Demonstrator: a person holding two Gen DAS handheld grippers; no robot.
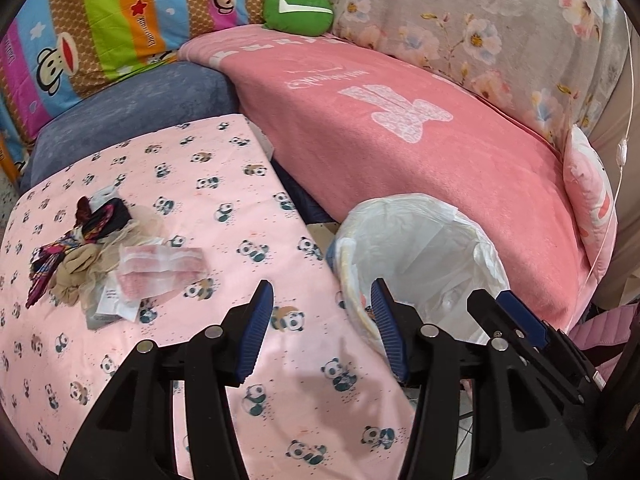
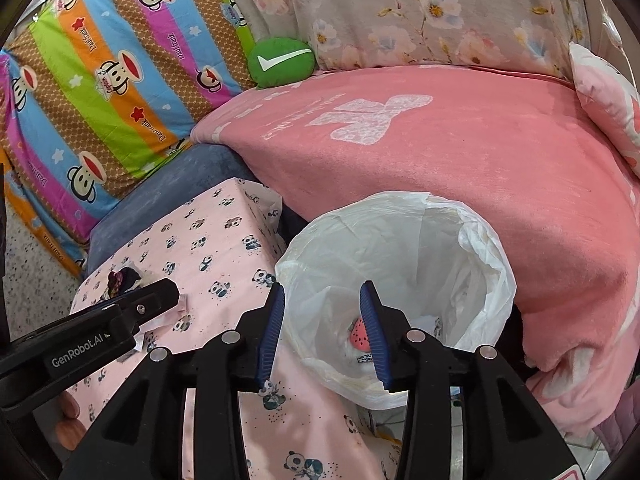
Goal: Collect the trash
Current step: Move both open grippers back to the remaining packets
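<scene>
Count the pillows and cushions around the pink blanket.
3: a striped monkey-print pillow at left, a round green cushion behind the blanket, a pink pillow at right. Others may be hidden.

A sofa (image 1: 132,100) under a pink blanket (image 1: 400,152) (speckled floor (image 2: 28,264) beside).

Both views are bright and evenly lit by soft, diffuse light, with colours saturated and no harsh glare; only the white bin liner (image 2: 404,264) shows mild blown-out highlights along its rim. A faint, soft-edged shadow lies on the panda-print cloth (image 1: 224,240) below the left gripper (image 1: 322,328), and the black gripper bodies read as near-featureless dark masses. Fisheye distortion bends the pink blanket (image 1: 400,152) and striped cushion (image 2: 104,92) strongly toward the edges, where dark vignetted corners close in, while the centre stays sharp without motion blur.
</scene>
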